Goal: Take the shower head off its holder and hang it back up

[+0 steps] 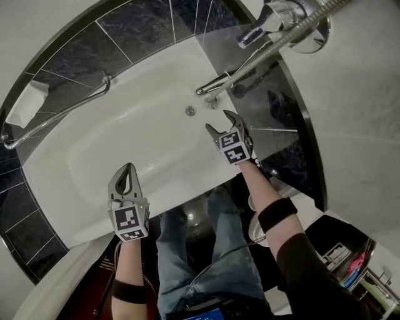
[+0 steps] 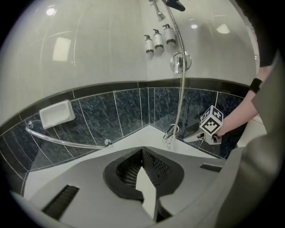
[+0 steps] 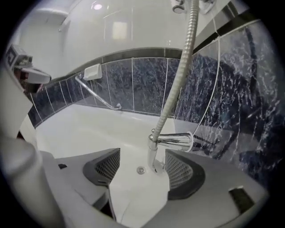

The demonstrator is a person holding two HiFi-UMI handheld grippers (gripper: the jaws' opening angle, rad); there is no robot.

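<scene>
The left gripper (image 1: pixel 128 170) is clenched. Its two jaws meet at the tips with nothing between them, and it hangs over the near rim of the white bathtub (image 1: pixel 81 150). The right gripper (image 1: pixel 221 122) has its jaws spread wide and also grasps nothing. In the right gripper view only the chrome tub spout (image 3: pixel 173 140) and the drain (image 3: pixel 140 169) appear in the gap, and both are well beyond the pads, not touched.

The shower head (image 2: pixel 173 4) shows only in the left gripper view, as a dark shape at the very top edge. It is high on the pale wall, above the three bottles (image 2: pixel 158 41) and the mixer valve (image 2: pixel 180 61). So it lies up and ahead of both pairs of jaws, while both grippers point down toward the tub. Its long axis seems to lean out from the wall, but the picture edge cuts it, so I cannot be sure.

The metal shower hose (image 3: pixel 178 80) is a better guide. It rises almost straight from the spout, just beyond the right jaws, up toward the head.

I judge the right gripper to be the nearer one, since it is beside the hose and already released. A reach would go upward along the hose, with the jaws set across the handle. Whether the task has not begun or is already finished, I cannot tell.
</scene>
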